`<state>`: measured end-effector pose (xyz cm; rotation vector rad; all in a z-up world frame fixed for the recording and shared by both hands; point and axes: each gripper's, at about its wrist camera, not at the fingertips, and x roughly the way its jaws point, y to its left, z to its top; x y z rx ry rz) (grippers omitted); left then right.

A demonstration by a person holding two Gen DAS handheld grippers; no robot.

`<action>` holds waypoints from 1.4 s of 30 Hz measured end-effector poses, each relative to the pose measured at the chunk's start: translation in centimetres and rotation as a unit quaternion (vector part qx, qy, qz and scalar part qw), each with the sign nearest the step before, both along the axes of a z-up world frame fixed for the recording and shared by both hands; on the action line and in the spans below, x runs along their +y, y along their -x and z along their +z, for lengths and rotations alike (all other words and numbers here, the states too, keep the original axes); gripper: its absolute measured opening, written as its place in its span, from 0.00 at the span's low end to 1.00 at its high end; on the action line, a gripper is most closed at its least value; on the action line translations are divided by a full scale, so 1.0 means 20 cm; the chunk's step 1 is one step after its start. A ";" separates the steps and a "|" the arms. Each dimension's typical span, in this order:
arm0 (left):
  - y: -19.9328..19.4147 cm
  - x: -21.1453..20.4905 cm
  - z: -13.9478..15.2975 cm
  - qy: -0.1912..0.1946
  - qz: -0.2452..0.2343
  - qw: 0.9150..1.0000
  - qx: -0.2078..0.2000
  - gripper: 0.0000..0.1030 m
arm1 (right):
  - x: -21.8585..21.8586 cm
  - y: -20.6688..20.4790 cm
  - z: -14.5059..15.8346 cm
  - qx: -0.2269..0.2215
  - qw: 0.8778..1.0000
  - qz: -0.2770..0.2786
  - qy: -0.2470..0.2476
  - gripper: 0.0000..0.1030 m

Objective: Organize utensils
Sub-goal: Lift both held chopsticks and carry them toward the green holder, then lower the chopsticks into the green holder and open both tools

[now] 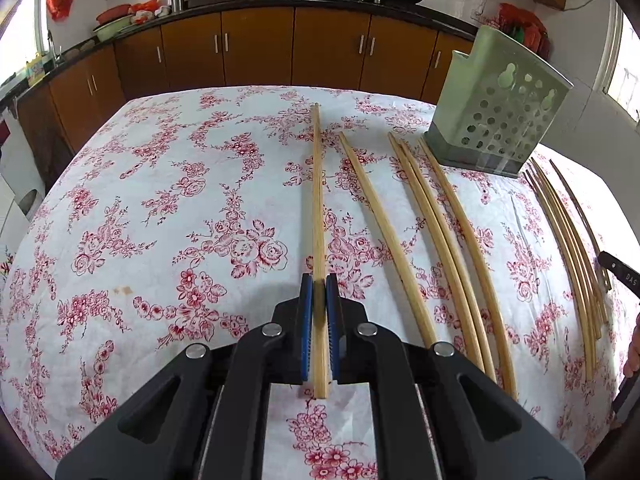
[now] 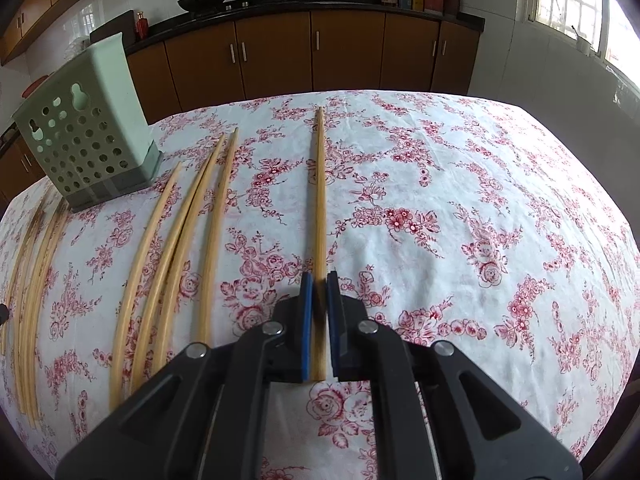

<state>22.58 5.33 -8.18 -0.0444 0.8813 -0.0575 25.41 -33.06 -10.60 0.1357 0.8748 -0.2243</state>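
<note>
My left gripper [image 1: 319, 280] is shut on a wooden chopstick [image 1: 317, 200] that points away from me over the floral tablecloth. My right gripper [image 2: 319, 278] is shut on another wooden chopstick [image 2: 320, 192], also pointing away. A pale green perforated utensil holder [image 1: 496, 104] stands at the far right of the left wrist view; it also shows at the far left of the right wrist view [image 2: 88, 128]. Several loose chopsticks [image 1: 440, 232] lie on the cloth between the two grippers; they also show in the right wrist view [image 2: 172, 248].
More chopsticks [image 1: 568, 240] lie at the right table edge beyond the holder, and show in the right wrist view [image 2: 32, 280] at the far left. The table [image 2: 480, 200] carries a white cloth with red flowers. Brown kitchen cabinets [image 1: 260, 48] run behind it.
</note>
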 end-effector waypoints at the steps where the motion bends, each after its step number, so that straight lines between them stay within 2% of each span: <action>1: 0.00 0.00 0.00 -0.001 0.000 1.000 0.000 0.07 | 0.00 0.00 0.00 0.000 1.000 0.000 -0.002 0.08; 5: 0.02 0.00 0.01 -0.008 0.000 1.000 0.004 0.07 | -0.01 0.05 0.04 -0.012 1.000 -0.001 -0.006 0.08; 8: 0.04 0.02 0.04 -0.002 0.003 1.000 0.007 0.07 | -0.02 0.10 0.14 -0.037 0.999 0.000 -0.003 0.08; 13: 0.11 0.07 0.20 0.007 0.008 0.999 -0.036 0.07 | -0.03 0.20 0.32 -0.085 0.996 -0.001 0.005 0.08; 16: 0.15 0.10 0.32 0.016 0.013 0.997 -0.070 0.07 | -0.05 0.22 0.38 -0.102 0.995 -0.003 0.003 0.08; 24: 0.20 0.15 0.60 0.034 0.035 0.987 -0.151 0.07 | -0.08 0.29 0.61 -0.169 0.986 -0.008 -0.003 0.08; 29: 0.19 0.17 0.71 0.041 0.043 0.983 -0.176 0.07 | -0.09 0.30 0.69 -0.199 0.980 -0.007 -0.006 0.08; 37: 0.12 0.17 0.81 0.025 0.047 0.980 -0.194 0.07 | -0.10 0.27 0.80 -0.226 0.974 -0.001 -0.009 0.08; 42: 0.07 0.16 0.99 0.033 0.039 0.975 -0.218 0.07 | -0.12 0.22 1.00 -0.260 0.965 0.006 -0.026 0.08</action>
